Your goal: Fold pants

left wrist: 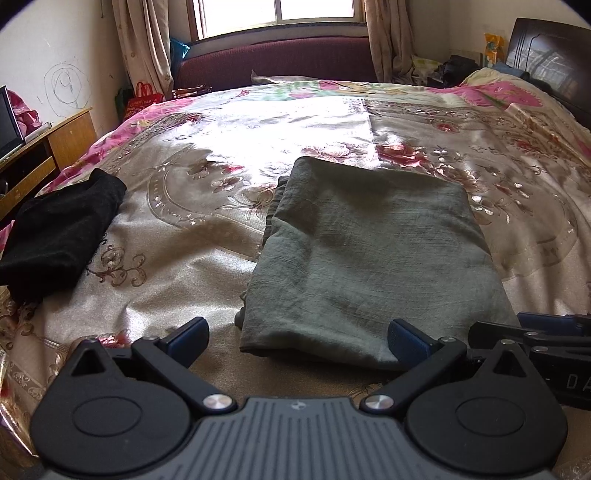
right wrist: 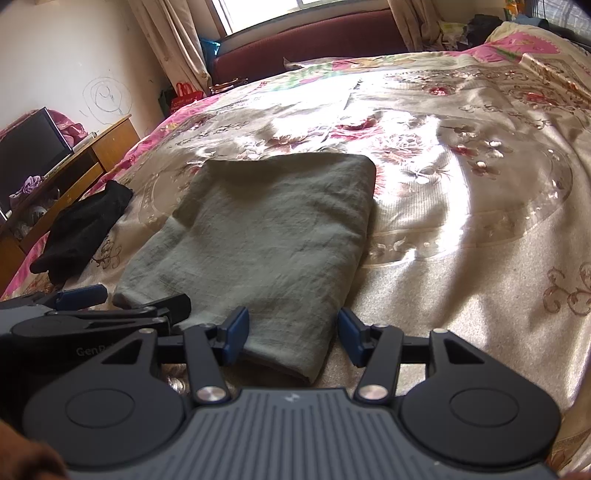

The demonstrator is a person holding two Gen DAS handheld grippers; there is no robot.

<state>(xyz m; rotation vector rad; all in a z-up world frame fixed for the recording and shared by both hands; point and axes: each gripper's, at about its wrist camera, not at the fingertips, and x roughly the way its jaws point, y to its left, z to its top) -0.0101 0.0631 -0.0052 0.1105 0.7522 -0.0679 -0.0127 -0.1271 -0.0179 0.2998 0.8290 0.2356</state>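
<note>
Nearest to the cameras, the left gripper [left wrist: 297, 341] stands with its jaws wide apart over the near edge of the folded grey-green pants [left wrist: 373, 254], and nothing is pressed between its blue pads [left wrist: 190, 338]. Just beside it, the right gripper [right wrist: 293, 338] has its jaws about half apart around the near right corner of the pants, with the pads clear of the cloth. The pants lie flat as a rectangle on the flowered bed cover [right wrist: 461, 229]; a black garment [left wrist: 62, 232] lies well apart to their left, and a dark red sofa [left wrist: 273, 61] stands far back under the window [left wrist: 277, 14].
</note>
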